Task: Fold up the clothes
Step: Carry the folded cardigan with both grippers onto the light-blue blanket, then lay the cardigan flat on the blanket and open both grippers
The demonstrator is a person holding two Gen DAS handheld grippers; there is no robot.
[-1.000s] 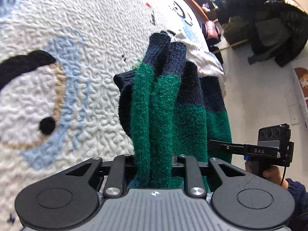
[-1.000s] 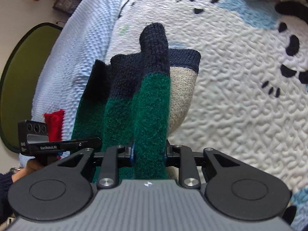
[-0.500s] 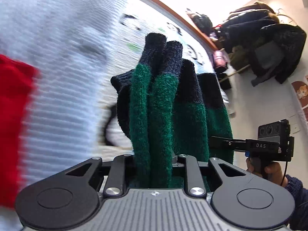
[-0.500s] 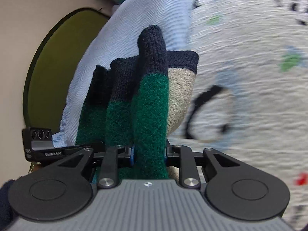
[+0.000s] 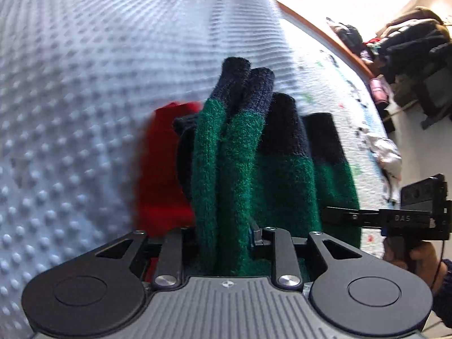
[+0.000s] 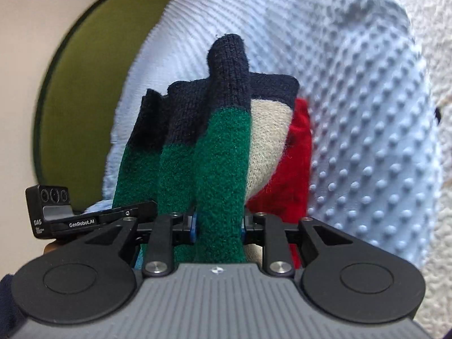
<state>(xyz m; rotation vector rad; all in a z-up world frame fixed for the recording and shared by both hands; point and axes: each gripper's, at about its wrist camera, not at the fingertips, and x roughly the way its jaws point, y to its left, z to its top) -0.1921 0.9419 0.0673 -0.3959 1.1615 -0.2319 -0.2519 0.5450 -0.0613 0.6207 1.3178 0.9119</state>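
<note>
Both my grippers pinched one green-and-navy sweater over the bed.

My left gripper (image 5: 223, 237) clamped a bunched green fold of the sweater (image 5: 226, 169), its navy band hanging away from the camera; my right gripper (image 6: 219, 226) gripped another fold, a beige patch (image 6: 265, 141) just beside it. Behind lay a red garment (image 6: 293, 169) on a pale blue knit (image 5: 113, 84), with the white quilt (image 5: 339, 90) and dark coats (image 5: 418, 48) beyond.

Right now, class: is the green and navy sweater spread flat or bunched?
Bunched: the sweater hangs in folds, pinched by left gripper and right gripper.
</note>
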